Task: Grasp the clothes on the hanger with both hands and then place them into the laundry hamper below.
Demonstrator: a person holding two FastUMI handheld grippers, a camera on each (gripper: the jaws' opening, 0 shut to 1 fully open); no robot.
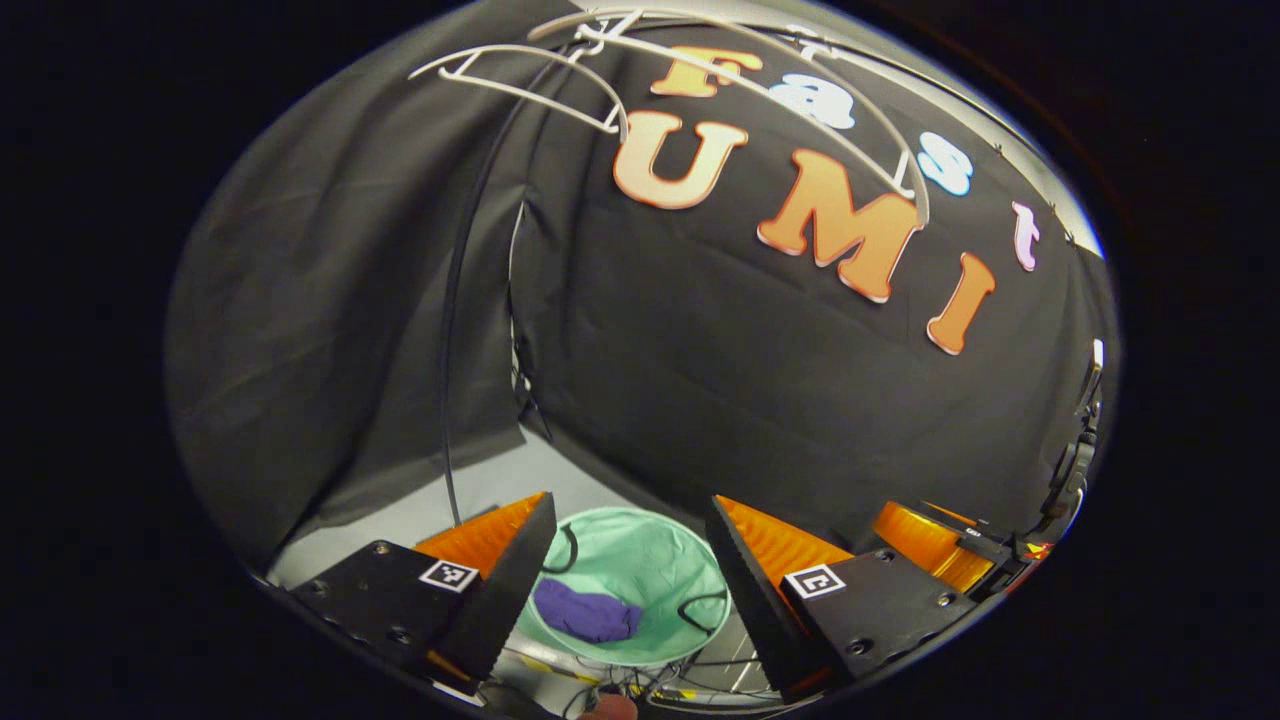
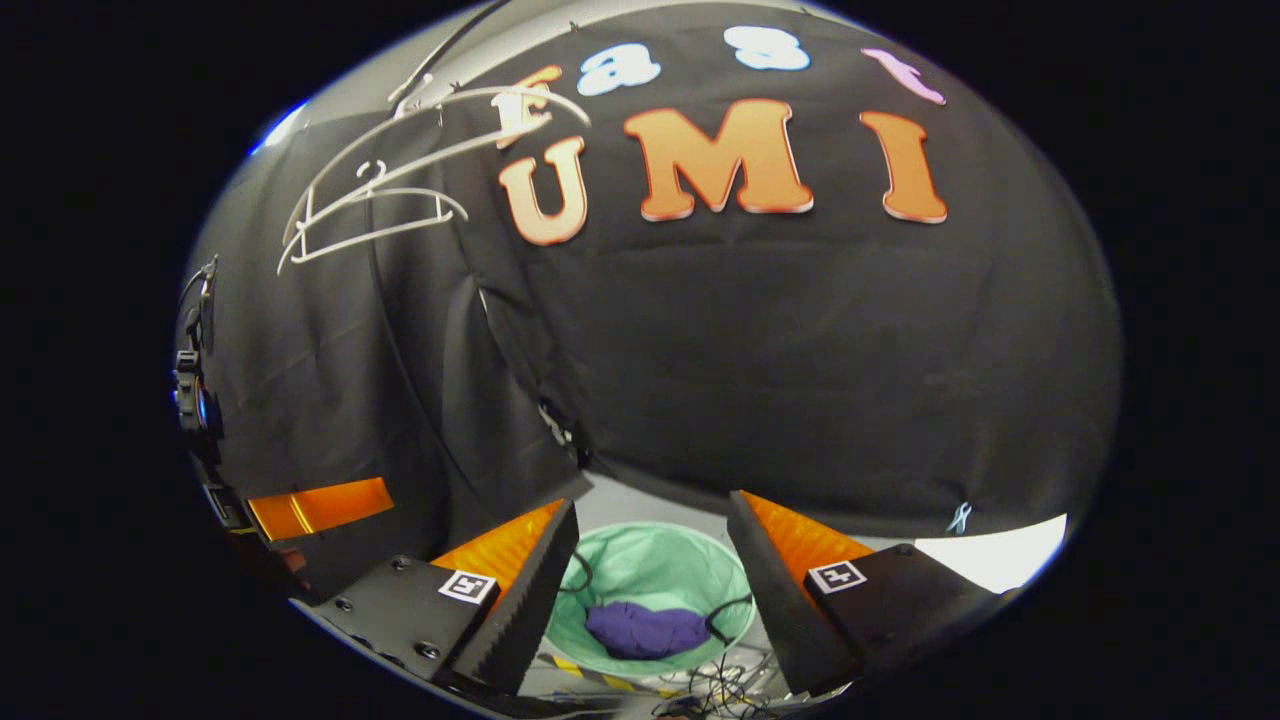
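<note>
A purple garment (image 1: 585, 613) lies crumpled inside the round mint-green laundry hamper (image 1: 655, 560) on the floor below. My left gripper (image 1: 630, 540) hangs above the hamper, open, with nothing between its fingers. In the right gripper view the same purple garment (image 2: 645, 630) rests in the hamper (image 2: 660, 570), and my right gripper (image 2: 652, 525) is open and empty above it. Bare white hangers (image 1: 560, 85) hang high on a rail, also seen as white hangers (image 2: 380, 205) at the upper left of the right gripper view. The right gripper (image 1: 940, 555) shows at the lower right of the left gripper view.
Black cloth walls close in behind and to the sides. A thin dark pole (image 1: 455, 330) stands beside the hamper. Loose cables (image 2: 720, 685) and yellow-black tape lie on the grey floor in front of the hamper. The left gripper's body (image 2: 315, 505) shows at the left edge.
</note>
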